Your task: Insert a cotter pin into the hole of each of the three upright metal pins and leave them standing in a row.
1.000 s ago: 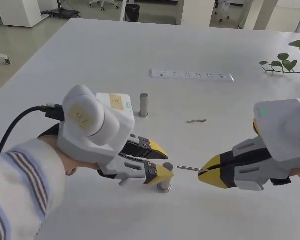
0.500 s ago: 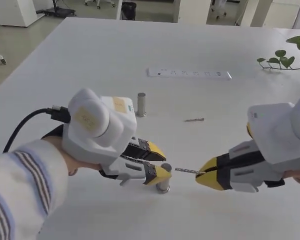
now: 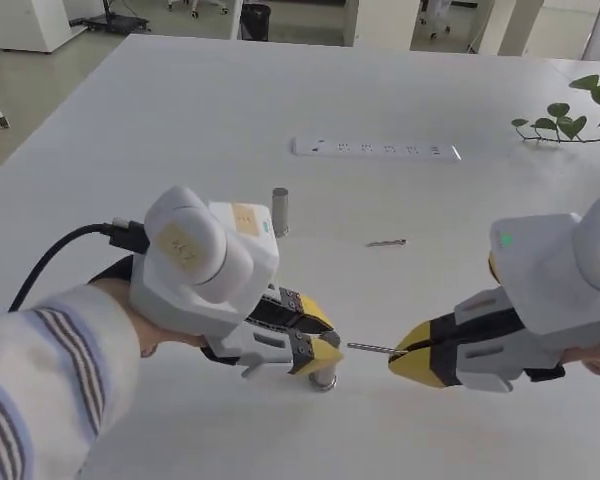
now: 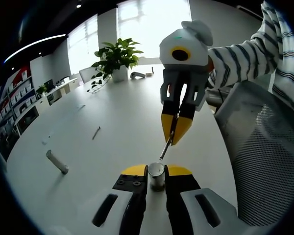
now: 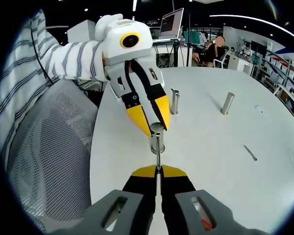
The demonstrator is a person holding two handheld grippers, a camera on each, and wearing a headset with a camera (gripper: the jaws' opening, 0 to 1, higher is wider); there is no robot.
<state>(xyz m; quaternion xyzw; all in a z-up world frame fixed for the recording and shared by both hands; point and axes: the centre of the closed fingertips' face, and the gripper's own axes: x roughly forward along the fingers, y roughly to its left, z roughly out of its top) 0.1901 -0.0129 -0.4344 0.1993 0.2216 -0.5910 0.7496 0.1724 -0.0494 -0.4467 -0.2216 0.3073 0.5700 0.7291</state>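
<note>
At the near left of the bench (image 3: 180, 110), the left tongs (image 3: 322, 340) were pressed against an upright metal pin (image 3: 325, 378), one jaw on each side of its upper part; its base rested on the bench top. In the left gripper view the same metal pin (image 4: 157, 176) stood between the yellow tips of the left tongs (image 4: 157, 171).

From the near right, the right tongs (image 3: 405, 355) were pinching a cotter pin (image 3: 370, 348) by its end, holding it level and aimed left at the metal pin. In the right gripper view the cotter pin (image 5: 158, 154) ran straight from the right tongs (image 5: 158, 170) to the top part of the metal pin (image 5: 157, 139), with the left tongs (image 5: 149, 117) just beyond. Its far tip reached the pin, but whether it had entered the hole could not be told.

A second metal pin (image 3: 280, 212) stood upright farther back, well apart from the held one. The right gripper view showed it (image 5: 227, 104) along with a third metal pin (image 5: 174, 101), both upright. A spare cotter pin (image 3: 388, 242) lay flat on the bench to the right of the second pin. A white power strip (image 3: 375, 150) lay farther away, and a plant (image 3: 570, 115) sat at the far right. A striped sleeve (image 3: 50, 380) covered the arm behind the left tongs.
</note>
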